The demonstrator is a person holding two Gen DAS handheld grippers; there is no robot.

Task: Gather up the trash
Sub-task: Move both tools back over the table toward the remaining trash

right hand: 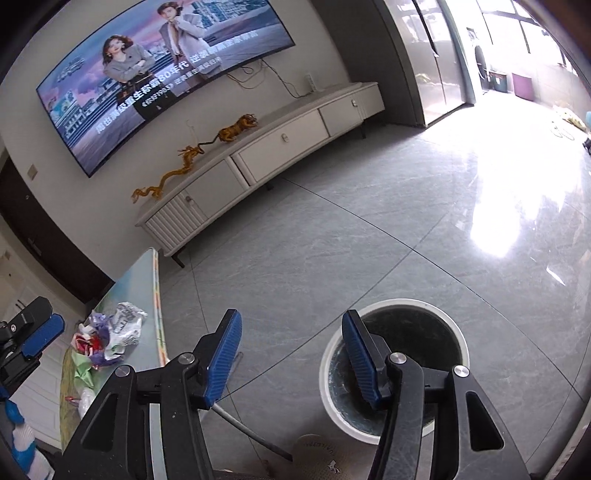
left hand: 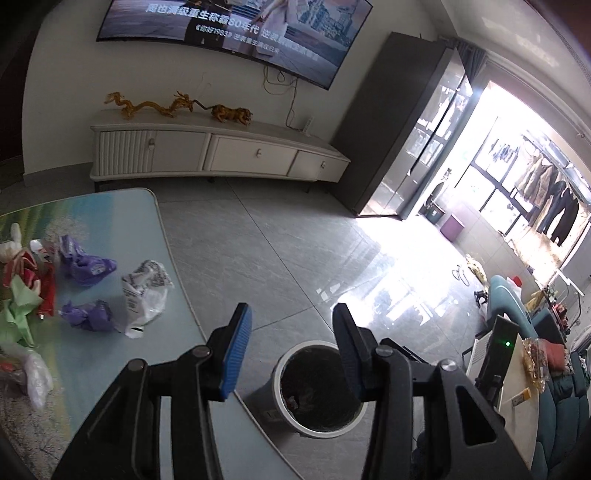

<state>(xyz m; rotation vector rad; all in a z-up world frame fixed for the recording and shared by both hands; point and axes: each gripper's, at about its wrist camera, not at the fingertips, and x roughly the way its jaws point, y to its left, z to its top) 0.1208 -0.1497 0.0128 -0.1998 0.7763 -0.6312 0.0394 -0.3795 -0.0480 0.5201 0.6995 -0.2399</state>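
Note:
Crumpled trash lies on the table [left hand: 155, 221]: a white printed bag [left hand: 146, 291], two purple wrappers [left hand: 83, 264] [left hand: 88, 314], green paper [left hand: 18, 310], red wrappers [left hand: 35, 277] and clear plastic [left hand: 35, 373]. My left gripper [left hand: 291, 332] is open and empty over the table's right edge, above and left of the round white trash bin [left hand: 317, 391]. My right gripper [right hand: 291, 339] is open and empty above the floor, just left of the bin [right hand: 391, 362]. The trash pile [right hand: 110, 336] shows at its left, with the left gripper's fingers [right hand: 42, 334] beside it.
A white TV cabinet [left hand: 221, 151] with gold figurines stands under a wall TV [left hand: 236, 29]. A dark glass cabinet [left hand: 406, 122] is at the right. A teal sofa and cluttered side table [left hand: 517, 369] sit right of the bin. Grey tiled floor [right hand: 369, 240] lies between.

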